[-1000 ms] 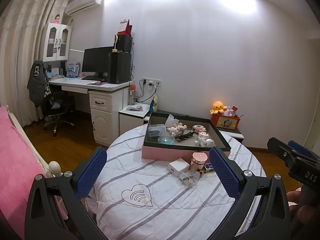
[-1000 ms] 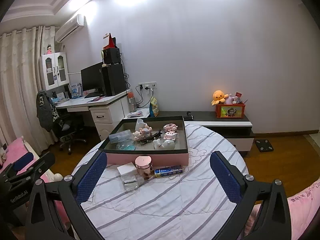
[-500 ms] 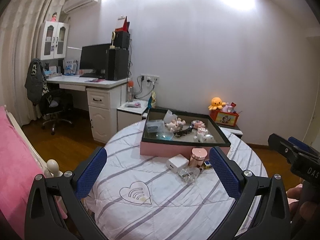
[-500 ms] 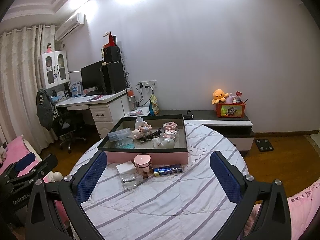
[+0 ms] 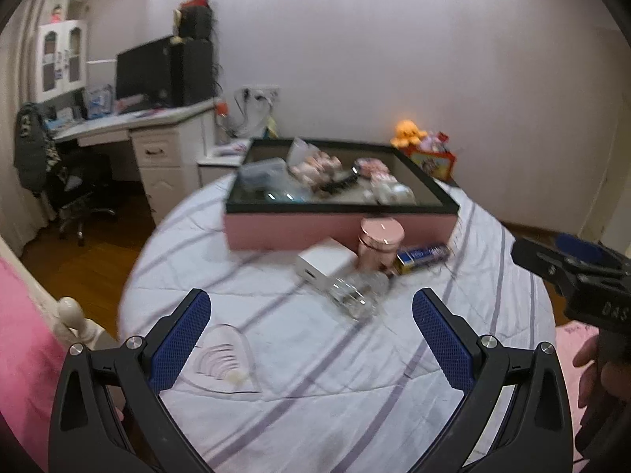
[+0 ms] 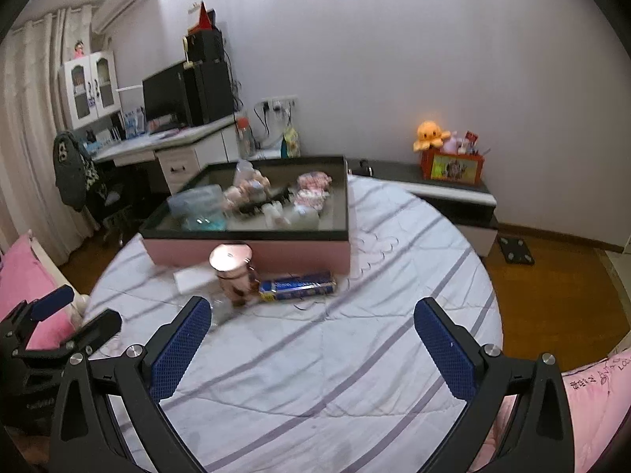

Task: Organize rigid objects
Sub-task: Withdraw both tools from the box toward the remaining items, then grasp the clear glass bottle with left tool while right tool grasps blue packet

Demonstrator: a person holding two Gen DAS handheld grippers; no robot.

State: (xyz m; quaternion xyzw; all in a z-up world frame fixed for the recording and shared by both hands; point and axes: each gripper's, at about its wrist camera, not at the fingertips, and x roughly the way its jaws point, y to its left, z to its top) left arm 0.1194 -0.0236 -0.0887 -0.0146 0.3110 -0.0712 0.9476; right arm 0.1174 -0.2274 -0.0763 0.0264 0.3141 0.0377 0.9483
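Observation:
A pink box (image 5: 339, 226) with a black rim holds several small items on the round table (image 5: 276, 354). In front of it lie a white box (image 5: 324, 264), a rose-gold capped jar (image 5: 380, 242), a clear glass bottle (image 5: 357, 293) and a blue packet (image 5: 422, 256). My left gripper (image 5: 311, 339) is open and empty, short of the bottle. My right gripper (image 6: 311, 345) is open and empty, short of the jar (image 6: 232, 272) and blue packet (image 6: 297, 285). The pink box (image 6: 252, 248) shows beyond them.
A desk with monitor and chair (image 5: 130, 126) stands at the left. A low cabinet (image 6: 453, 197) with an orange plush and a toy box is behind the table. Pink bedding (image 5: 23, 339) is at the left edge. Each gripper shows in the other's view (image 5: 583, 287) (image 6: 51, 335).
Both grippers have moved forward and tilted down toward the table; the loose items and the pink box now appear larger and nearer. Both stay open.

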